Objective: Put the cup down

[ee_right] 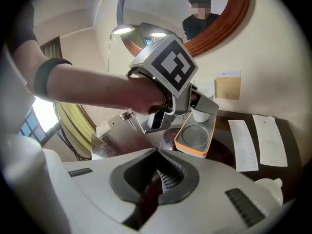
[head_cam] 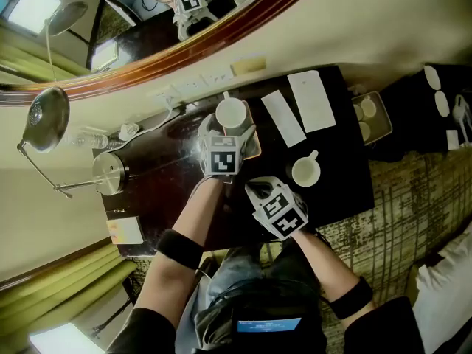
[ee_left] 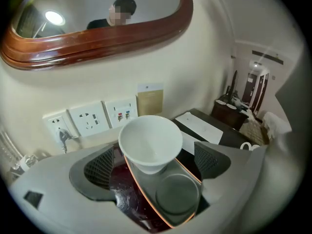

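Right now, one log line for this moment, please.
left gripper open, flanking cup | cup upright on tray | right gripper shut, empty

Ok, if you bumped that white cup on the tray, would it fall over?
It might tip quite easily: the white cup has a wide mouth over a narrow foot. It looks like glazed ceramic, so it's probably stiff, smooth and slippery, and it could chip if it fell. It looks empty, so it's likely light.

This looks like a hotel guest room. A dark bench (head_cam: 147,177) stands under a wood-framed mirror (ee_left: 73,50) with wall sockets (ee_left: 90,118). It carries a tea tray (ee_left: 178,195), a white cup (ee_left: 150,141) and printed cards (head_cam: 311,100). A lamp (head_cam: 46,116) stands left; patterned carpet (head_cam: 413,190) and white bedding (head_cam: 446,293) lie right.
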`<state>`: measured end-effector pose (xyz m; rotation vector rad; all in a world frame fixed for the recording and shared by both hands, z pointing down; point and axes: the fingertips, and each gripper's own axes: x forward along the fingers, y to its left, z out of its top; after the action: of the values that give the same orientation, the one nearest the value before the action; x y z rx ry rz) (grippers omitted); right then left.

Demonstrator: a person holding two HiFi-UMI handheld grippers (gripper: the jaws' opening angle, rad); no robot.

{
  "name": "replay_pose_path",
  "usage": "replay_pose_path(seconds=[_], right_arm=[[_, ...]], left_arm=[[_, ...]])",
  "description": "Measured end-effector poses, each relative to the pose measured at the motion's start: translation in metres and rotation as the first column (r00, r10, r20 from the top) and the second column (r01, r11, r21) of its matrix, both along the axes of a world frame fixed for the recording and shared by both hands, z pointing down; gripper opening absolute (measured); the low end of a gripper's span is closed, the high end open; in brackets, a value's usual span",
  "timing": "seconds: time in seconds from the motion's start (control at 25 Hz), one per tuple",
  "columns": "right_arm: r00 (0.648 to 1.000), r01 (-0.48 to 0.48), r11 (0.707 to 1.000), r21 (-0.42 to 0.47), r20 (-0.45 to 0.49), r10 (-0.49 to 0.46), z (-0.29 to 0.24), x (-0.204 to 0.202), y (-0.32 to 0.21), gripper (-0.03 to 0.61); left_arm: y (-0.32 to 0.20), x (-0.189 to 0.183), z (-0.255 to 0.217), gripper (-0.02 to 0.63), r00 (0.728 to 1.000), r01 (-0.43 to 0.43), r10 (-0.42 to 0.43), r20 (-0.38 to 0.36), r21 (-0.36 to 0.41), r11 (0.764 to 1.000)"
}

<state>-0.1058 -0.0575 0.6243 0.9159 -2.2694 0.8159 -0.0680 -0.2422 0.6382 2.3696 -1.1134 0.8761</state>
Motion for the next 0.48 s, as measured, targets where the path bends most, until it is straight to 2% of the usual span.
replay_pose_path(seconds=[0.4,0.48], right_arm=[[0.999,-0.036,0.999,-0.018,0.034,0.036,0.012,0.006,0.001,0.002],[0.998,-0.041,0.999,-0.022,0.038,0.042,0.014,0.008,0.001,0.002]], left_arm=[[-0.025,0.015,0.008,0.512,0.998,-0.041,0.039,0.044,0.044,0.998],[-0.028,0.012,0.008,0.445,0.998,-0.041,0.038,0.054,0.059,0.997]])
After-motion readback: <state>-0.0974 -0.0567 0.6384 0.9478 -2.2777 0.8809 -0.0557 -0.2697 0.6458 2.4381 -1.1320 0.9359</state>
